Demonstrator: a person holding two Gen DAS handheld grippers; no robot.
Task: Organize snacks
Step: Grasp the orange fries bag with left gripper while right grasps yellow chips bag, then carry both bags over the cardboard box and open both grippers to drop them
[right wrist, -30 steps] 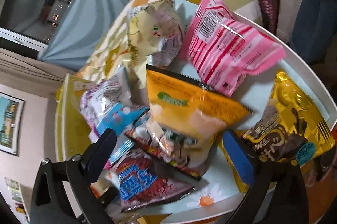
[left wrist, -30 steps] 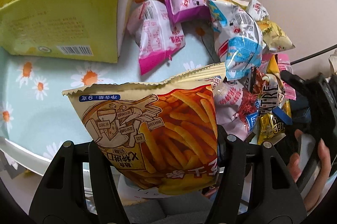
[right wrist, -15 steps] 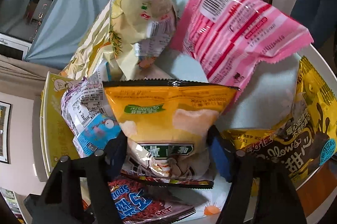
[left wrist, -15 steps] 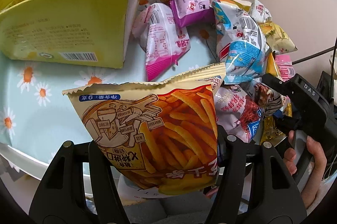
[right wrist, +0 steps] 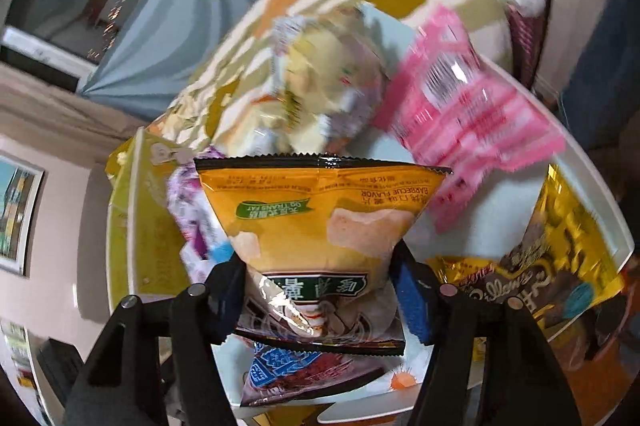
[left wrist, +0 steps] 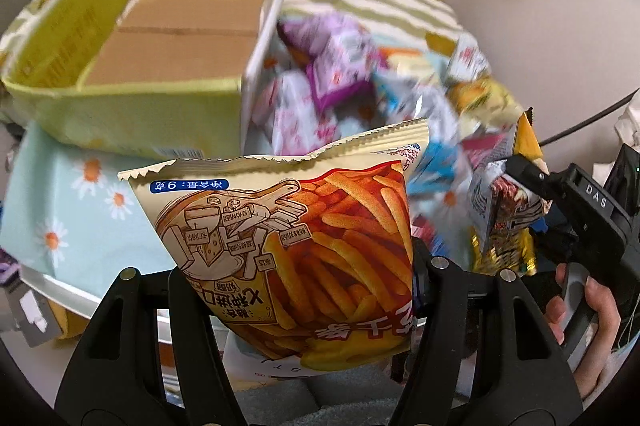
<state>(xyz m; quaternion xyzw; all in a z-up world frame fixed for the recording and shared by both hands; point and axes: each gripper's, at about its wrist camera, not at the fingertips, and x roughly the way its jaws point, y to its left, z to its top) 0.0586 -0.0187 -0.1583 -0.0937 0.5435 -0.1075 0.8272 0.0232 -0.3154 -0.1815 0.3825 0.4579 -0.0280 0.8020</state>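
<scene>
My left gripper is shut on a beige bag of orange fry sticks and holds it above the table's near edge. An open yellow-green cardboard box stands at the upper left, its brown floor bare. My right gripper is shut on an orange barbecue chip bag and holds it above the snack pile. In the left wrist view the right gripper and that bag's edge show at the right. The box's side shows at the left of the right wrist view.
A pile of snack bags lies on the daisy-print tablecloth: purple bags, a pink bag, a pale yellow bag, a gold chocolate bag, a red-blue bag. The white table rim curves at right.
My right gripper closed on the orange chip bag and lifted it off the pile. My left gripper carried the fry bag up toward the box, so its inside now shows.
</scene>
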